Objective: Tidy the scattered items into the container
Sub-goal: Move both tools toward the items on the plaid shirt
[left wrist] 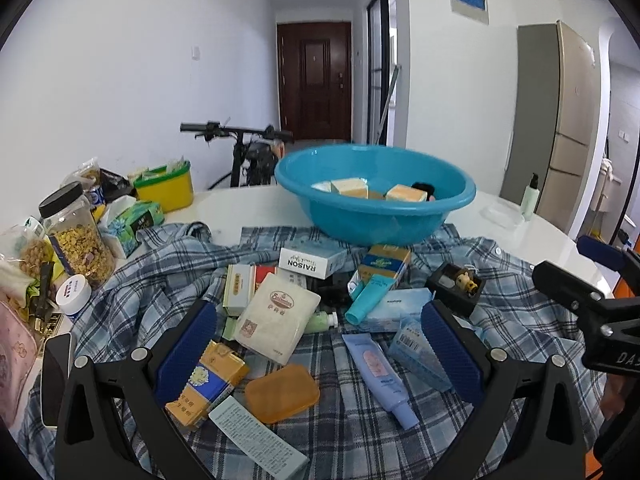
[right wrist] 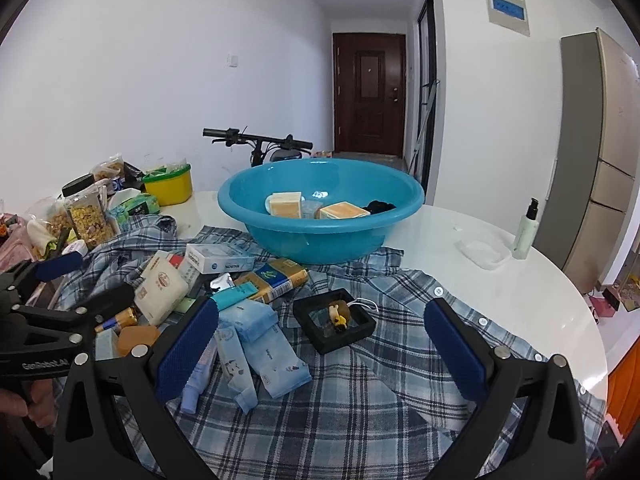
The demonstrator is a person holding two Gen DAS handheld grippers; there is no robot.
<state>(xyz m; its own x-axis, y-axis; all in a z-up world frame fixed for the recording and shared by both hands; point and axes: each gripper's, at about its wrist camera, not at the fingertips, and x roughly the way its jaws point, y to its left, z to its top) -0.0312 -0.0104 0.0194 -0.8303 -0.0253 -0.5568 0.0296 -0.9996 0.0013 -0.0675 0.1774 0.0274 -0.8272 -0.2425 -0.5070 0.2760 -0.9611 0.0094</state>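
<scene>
Left gripper (left wrist: 316,354) spread wide above scattered toiletries on the plaid shirt (left wrist: 352,432).

Between its blue pads lie a white Safeguard soap pack (left wrist: 276,320), an orange soap case (left wrist: 282,393) and a pale blue tube (left wrist: 380,374). Ahead, the blue basin (left wrist: 374,196) already holds small boxes on the desk (left wrist: 240,208).

Materials and finishes on the glossy white surface (right wrist: 500,280).
Smooth, shiny plastic basin (right wrist: 320,236); soft woven plaid cloth shirt (right wrist: 360,412); matt cardboard boxes (left wrist: 312,262); translucent orange plastic case (left wrist: 282,393); tongs (left wrist: 316,354) with textured blue pads (left wrist: 186,354).
</scene>
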